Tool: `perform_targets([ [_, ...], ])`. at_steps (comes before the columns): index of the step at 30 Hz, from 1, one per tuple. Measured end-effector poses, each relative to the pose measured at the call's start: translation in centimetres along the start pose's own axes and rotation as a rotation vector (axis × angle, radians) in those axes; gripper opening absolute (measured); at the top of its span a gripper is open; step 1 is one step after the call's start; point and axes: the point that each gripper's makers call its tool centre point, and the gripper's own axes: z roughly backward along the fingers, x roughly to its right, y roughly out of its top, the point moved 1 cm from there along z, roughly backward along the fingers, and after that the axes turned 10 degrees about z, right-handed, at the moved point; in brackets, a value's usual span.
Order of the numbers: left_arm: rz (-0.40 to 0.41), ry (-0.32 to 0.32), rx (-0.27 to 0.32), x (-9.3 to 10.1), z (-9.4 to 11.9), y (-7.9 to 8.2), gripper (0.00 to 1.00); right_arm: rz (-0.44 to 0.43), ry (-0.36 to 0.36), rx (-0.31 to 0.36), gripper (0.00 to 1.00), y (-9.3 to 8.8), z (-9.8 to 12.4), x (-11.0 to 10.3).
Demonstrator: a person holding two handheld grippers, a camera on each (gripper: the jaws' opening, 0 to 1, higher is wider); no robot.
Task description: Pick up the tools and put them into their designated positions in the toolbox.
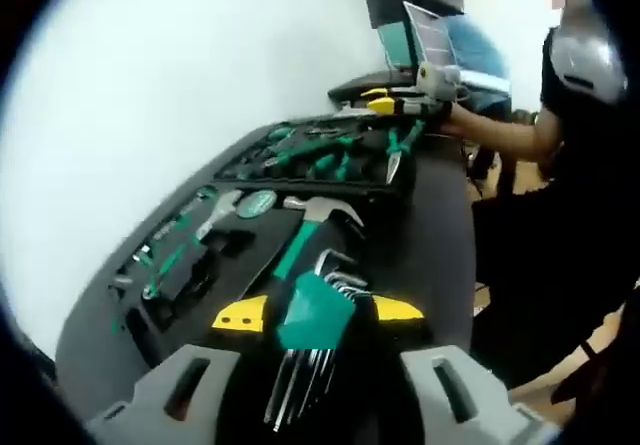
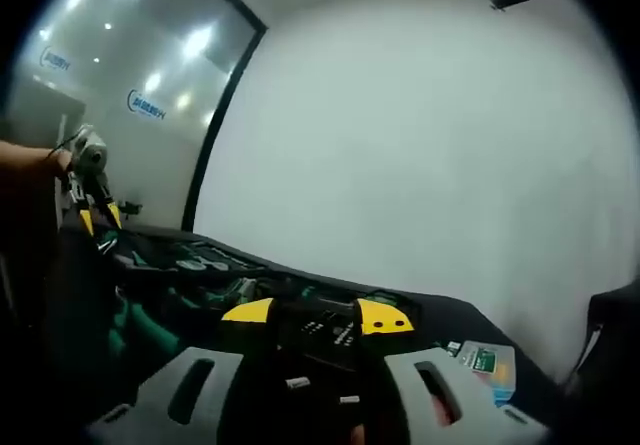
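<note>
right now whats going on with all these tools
A person is sorting tools into an open toolbox on a dark table. The left gripper is clamped on a green hex key set, held above the tray, with a hammer lying just beyond. The right gripper hovers open over the tools, holding nothing.

- hex key set (image 1: 305, 340): lower ends hidden between jaws
- toolbox (image 2: 200, 275) contents dark, tools unreadable
- small card (image 2: 487, 362) print too small
</note>
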Motion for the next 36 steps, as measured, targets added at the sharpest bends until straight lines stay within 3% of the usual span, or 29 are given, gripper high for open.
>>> perform_targets([
  [3, 0.114, -0.018, -0.043, -1.5, -0.5, -0.5, 0.37, 0.004, -0.002, -0.001, 0.28, 0.0, 0.0, 0.0],
  [5, 0.189, -0.066, -0.116, -1.6, -0.8, -1.7, 0.27, 0.009, -0.003, -0.001, 0.28, 0.0, 0.0, 0.0],
  [6, 0.212, -0.06, -0.086, -1.8, -1.2, -1.2, 0.27, 0.013, -0.003, -0.002, 0.28, 0.0, 0.1, 0.0],
  [11, 0.228, -0.077, -0.089, -1.5, -1.0, -1.4, 0.23, 0.021, 0.0, -0.003, 0.28, -0.2, 0.0, 0.0],
  [13, 0.255, -0.074, -0.075, -1.4, -0.8, -1.1, 0.13, 0.023, 0.002, -0.002, 0.28, -0.2, 0.0, 0.0],
  [14, 0.268, -0.115, -0.014, -0.6, -0.5, 0.1, 0.09, 0.024, 0.003, -0.002, 0.28, -0.2, -0.1, 0.0],
  [15, 0.298, -0.157, -0.022, 0.2, -0.3, 0.2, 0.07, 0.026, 0.004, -0.003, 0.28, -0.3, -0.1, 0.1],
  [16, 0.289, -0.183, -0.011, 0.6, -0.2, 0.5, 0.05, 0.026, 0.005, -0.003, 0.28, -0.3, -0.1, 0.1],
  [19, 0.236, -0.179, 0.006, 1.0, -0.5, 0.4, 0.05, 0.03, 0.007, -0.002, 0.29, -0.2, -0.1, 0.0],
  [22, 0.252, -0.17, 0.01, 0.8, -0.5, 0.3, 0.05, 0.033, 0.007, -0.003, 0.29, -0.3, -0.1, 0.1],
  [26, 0.098, -0.121, -0.009, 0.9, -0.5, 0.6, 0.02, 0.033, 0.007, -0.003, 0.29, -0.3, -0.1, 0.1],
  [32, 0.11, -0.118, -0.06, 0.7, -0.3, 1.1, 0.01, 0.035, 0.014, -0.003, 0.29, -0.2, -0.1, -0.1],
  [34, 0.098, -0.113, -0.056, 0.8, 0.2, 1.7, 0.01, 0.035, 0.014, -0.003, 0.29, -0.2, -0.1, -0.1],
  [36, 0.161, -0.127, -0.031, 0.8, 0.9, 2.9, 0.01, 0.036, 0.016, -0.002, 0.29, -0.2, -0.1, -0.2],
])
